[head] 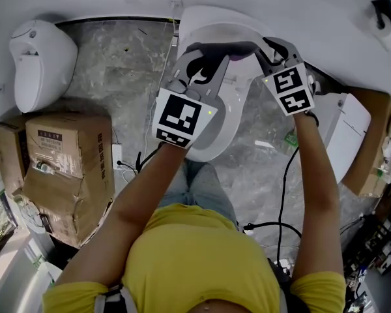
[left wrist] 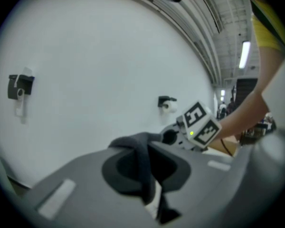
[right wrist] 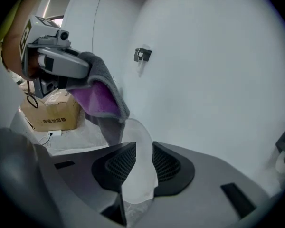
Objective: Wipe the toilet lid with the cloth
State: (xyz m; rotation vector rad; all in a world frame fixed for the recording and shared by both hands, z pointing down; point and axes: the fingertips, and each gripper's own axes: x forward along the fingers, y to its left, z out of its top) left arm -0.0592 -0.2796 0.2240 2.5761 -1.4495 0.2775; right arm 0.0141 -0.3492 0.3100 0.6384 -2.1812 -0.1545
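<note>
Around the white toilet (head: 212,19) on the grey stone floor (head: 117,70) stand other things — a stack of cardboard boxes (head: 65,165) and a second white fixture (head: 39,60) to the person's left, and another box (head: 378,142) to the right. Black cables (head: 283,194) trail across the floor, and a paper holder (left wrist: 167,103) sits on the wall.

Both grippers are held above the toilet lid (head: 231,106), side by side and near each other. The left gripper (left wrist: 145,175) has its fingers (left wrist: 118,170) pressed together on the cloth (right wrist: 97,96) — grey outside, purple inside. The cloth bunches over the fingertips and hangs down toward the lid; whether it touches the lid cannot be told. The right gripper (right wrist: 142,167) has its fingers (right wrist: 111,167) spread partway and pinches nothing. Only the white lid shows through the gap, and the hanging cloth is just beside one of its fingers.
</note>
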